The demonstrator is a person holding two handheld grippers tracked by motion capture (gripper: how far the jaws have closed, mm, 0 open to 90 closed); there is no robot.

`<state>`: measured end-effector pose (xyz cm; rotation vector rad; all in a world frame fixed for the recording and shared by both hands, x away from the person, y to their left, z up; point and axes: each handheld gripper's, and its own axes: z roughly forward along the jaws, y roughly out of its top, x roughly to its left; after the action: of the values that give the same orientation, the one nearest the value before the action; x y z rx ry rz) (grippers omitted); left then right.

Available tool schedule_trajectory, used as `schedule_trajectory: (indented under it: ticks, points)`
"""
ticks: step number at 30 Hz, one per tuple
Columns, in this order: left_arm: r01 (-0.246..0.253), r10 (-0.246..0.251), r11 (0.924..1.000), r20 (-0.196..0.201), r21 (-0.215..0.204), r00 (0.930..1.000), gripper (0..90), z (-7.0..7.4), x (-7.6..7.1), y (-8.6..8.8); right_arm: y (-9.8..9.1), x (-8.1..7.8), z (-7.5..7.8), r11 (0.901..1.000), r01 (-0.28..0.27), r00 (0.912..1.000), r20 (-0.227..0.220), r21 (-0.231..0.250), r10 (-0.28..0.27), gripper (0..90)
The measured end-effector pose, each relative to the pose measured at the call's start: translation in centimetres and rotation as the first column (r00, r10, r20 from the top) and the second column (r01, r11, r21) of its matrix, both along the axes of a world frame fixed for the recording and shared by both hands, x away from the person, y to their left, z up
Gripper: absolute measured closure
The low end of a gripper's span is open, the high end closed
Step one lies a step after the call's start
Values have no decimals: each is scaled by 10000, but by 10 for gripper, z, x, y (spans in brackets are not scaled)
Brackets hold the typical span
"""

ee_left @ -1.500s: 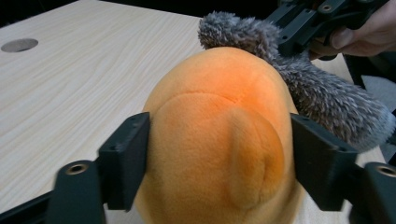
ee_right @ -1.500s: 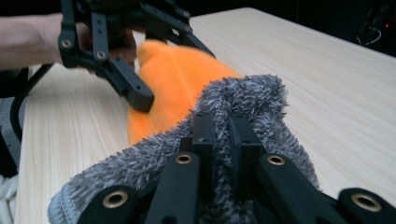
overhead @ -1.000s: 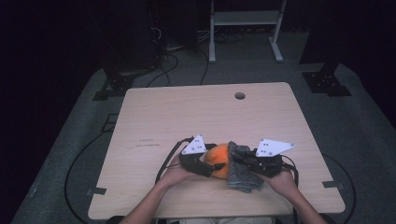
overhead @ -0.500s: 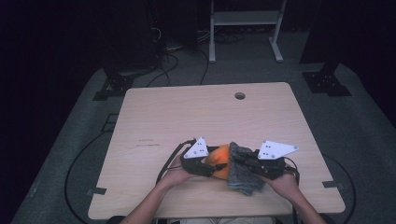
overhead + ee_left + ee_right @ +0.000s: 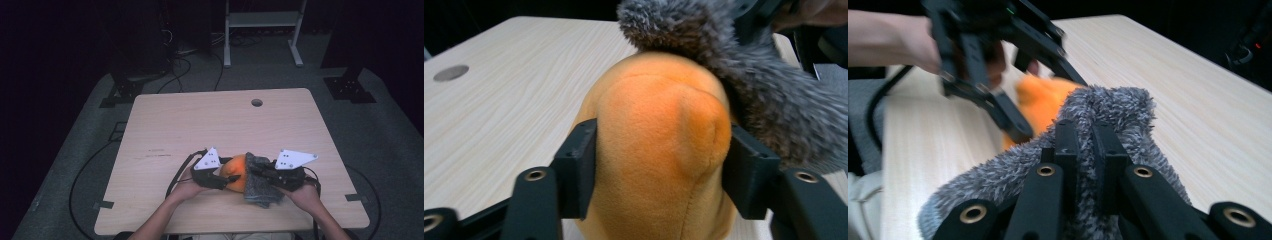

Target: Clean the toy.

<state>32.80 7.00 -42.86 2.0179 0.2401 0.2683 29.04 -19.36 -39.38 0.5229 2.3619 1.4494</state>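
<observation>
A: High view first: the orange plush (image 5: 235, 172) sits near the table's (image 5: 210, 120) front edge, at about six o'clock from the round hole (image 5: 257, 102), with the grey furry cloth (image 5: 260, 185) touching it at its three o'clock.

B: And the claws?

A: The left gripper (image 5: 220, 179) has just been closing, with the plush between its jaws. In the left gripper view both black pads (image 5: 581, 165) now press the orange plush's (image 5: 659, 160) sides, so it is grasping the toy. A second ago those jaws stood wider around it.

B: The right one?

A: The right gripper (image 5: 1083, 145) is clenched on a fold of the grey cloth (image 5: 1108, 107), holding it draped over the plush's top.

B: Meaning?

A: Probably the toy is now secured, so the cloth can be pulled off or over it without the plush sliding.
</observation>
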Motion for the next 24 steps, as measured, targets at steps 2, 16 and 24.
schedule_trajectory:
  ticks: [2, 16, 24]
  points:
    - [217, -219, 9997, 230, 94, 9995, 414, 1, -3, -4, 7, -1, 7, 9995, -299, 9995, 124, -41, 300, 827]
    - [166, -169, 9997, 174, 177, 9997, 395, 3, -4, -4, 7, 8, 11, 9970, -477, 9988, -151, -617, 469, 829]
    - [295, -335, 9979, 682, 581, 9971, 414, 3, -8, -7, 28, 8, 18, 9873, -1278, 9918, -139, -941, 1271, 830]
